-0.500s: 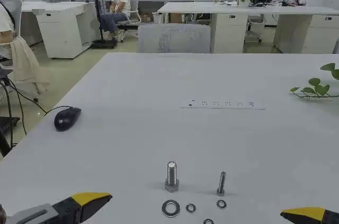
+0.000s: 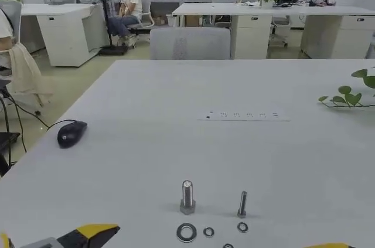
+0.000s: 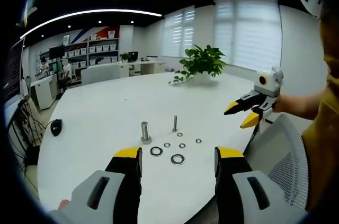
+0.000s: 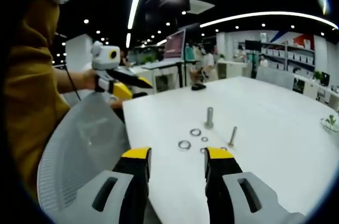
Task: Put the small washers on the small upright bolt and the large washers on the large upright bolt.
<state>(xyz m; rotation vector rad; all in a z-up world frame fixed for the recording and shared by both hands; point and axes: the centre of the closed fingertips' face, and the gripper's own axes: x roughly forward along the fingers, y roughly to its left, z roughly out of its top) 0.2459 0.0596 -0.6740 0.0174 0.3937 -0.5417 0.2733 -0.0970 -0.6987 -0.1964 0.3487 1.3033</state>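
Pulled back toward near table edge: left gripper, right gripper, both level, jaws spread, empty. Upright: large bolt left, small bolt right. Counted two large washers, four small washers nearside in left gripper view; head view, one, three.

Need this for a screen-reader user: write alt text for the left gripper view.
Two bolts stand upright on a white table, the large bolt left of the small bolt, with loose washers flat before them. The left gripper is open at the bottom; the right gripper, open, hovers at right.
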